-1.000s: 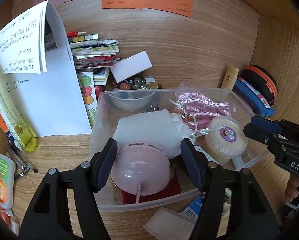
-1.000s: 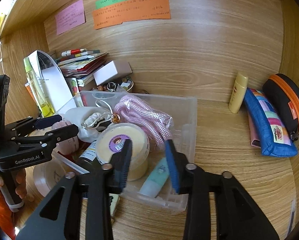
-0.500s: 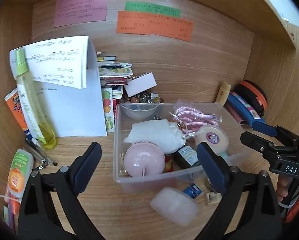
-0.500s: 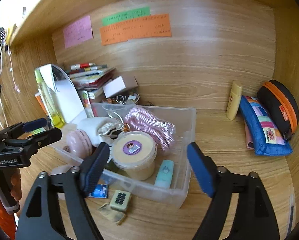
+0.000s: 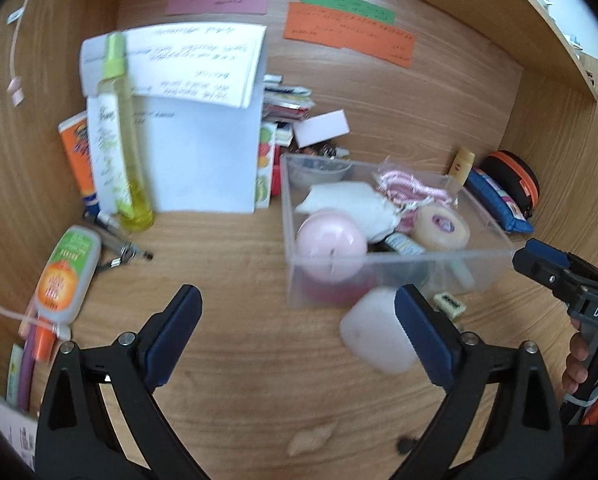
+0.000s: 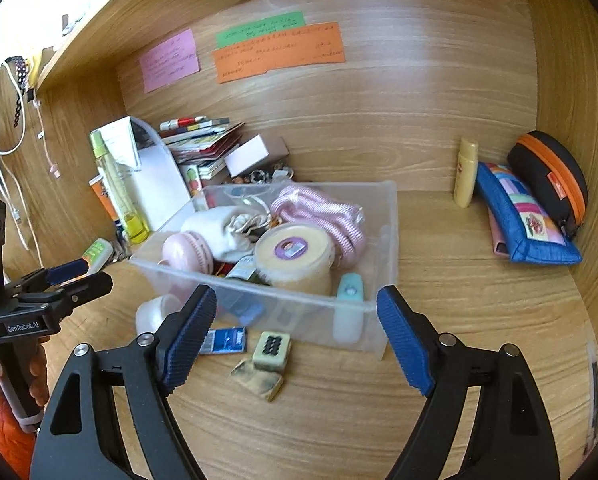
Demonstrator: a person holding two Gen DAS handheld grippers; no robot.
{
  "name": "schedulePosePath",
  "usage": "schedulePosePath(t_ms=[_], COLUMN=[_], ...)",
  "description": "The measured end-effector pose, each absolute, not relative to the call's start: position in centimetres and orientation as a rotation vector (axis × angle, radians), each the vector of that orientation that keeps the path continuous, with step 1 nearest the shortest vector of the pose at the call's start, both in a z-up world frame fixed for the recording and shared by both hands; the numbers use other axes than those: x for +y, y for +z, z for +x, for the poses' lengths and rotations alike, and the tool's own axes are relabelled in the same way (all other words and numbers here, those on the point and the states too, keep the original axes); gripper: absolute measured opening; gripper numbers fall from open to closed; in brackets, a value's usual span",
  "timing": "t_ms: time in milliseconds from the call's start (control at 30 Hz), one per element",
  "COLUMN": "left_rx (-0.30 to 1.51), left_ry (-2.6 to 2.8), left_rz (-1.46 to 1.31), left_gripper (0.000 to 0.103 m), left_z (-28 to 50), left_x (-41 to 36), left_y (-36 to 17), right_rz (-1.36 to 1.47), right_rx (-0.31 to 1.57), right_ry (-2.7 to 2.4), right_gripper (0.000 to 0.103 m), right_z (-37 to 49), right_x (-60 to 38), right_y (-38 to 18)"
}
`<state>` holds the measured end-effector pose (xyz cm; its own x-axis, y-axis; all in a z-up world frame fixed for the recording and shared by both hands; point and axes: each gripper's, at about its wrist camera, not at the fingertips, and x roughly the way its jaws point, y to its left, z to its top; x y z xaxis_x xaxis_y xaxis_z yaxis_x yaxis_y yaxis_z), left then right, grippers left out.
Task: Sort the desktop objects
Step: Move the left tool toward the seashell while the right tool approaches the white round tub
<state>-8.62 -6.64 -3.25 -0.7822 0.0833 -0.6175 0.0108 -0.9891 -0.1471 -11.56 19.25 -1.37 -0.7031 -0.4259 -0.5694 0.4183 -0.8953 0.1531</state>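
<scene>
A clear plastic bin [image 5: 403, 260] [image 6: 383, 216] stands mid-desk. It holds a pink round case [image 5: 331, 244] [image 6: 187, 252], a white cloth pouch [image 5: 347, 200], a pink rope [image 6: 319, 212] and a yellow tub [image 5: 443, 228] [image 6: 295, 256]. In front of it lie a white cup [image 5: 375, 336] [image 6: 155, 316], a mahjong tile [image 6: 273, 350], a blue packet [image 6: 223, 340] and a worn eraser [image 6: 259, 380]. My left gripper [image 5: 299, 336] is open and empty, in front of the bin. My right gripper [image 6: 295, 340] is open and empty, above the tile.
Left of the bin: a yellow-green spray bottle [image 5: 123, 140], folded papers [image 5: 203, 132], an orange-green tube [image 5: 67, 268], nail clippers [image 5: 127, 252]. Books [image 6: 203, 140] stack behind. At the right: a yellow bottle [image 6: 467, 172], a blue pouch [image 6: 519, 216], a black-orange case [image 6: 551, 180].
Both grippers have opened wide and pulled back from the bin. The left one let go of the pink case, which lies in the bin, and swung left.
</scene>
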Motion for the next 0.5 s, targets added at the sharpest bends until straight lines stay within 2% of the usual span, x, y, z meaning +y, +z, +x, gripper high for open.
schedulePosePath(t_ms=[300,500], left_rx=[-0.266,-0.179], left_ry=[2.866,2.801], left_rz=[-1.159,-1.269], left_gripper=[0.098,0.098], left_z=[-6.4,-5.3], left_x=[-7.5,-7.1], left_y=[-6.3,-8.3], right_rz=[0.897,0.950], right_rx=[0.024,0.048], right_ry=[-2.480,-2.430], right_gripper=[0.080,0.081], right_z=[-9.7,-9.1], right_x=[17.2,15.6], right_y=[-2.7,-3.9])
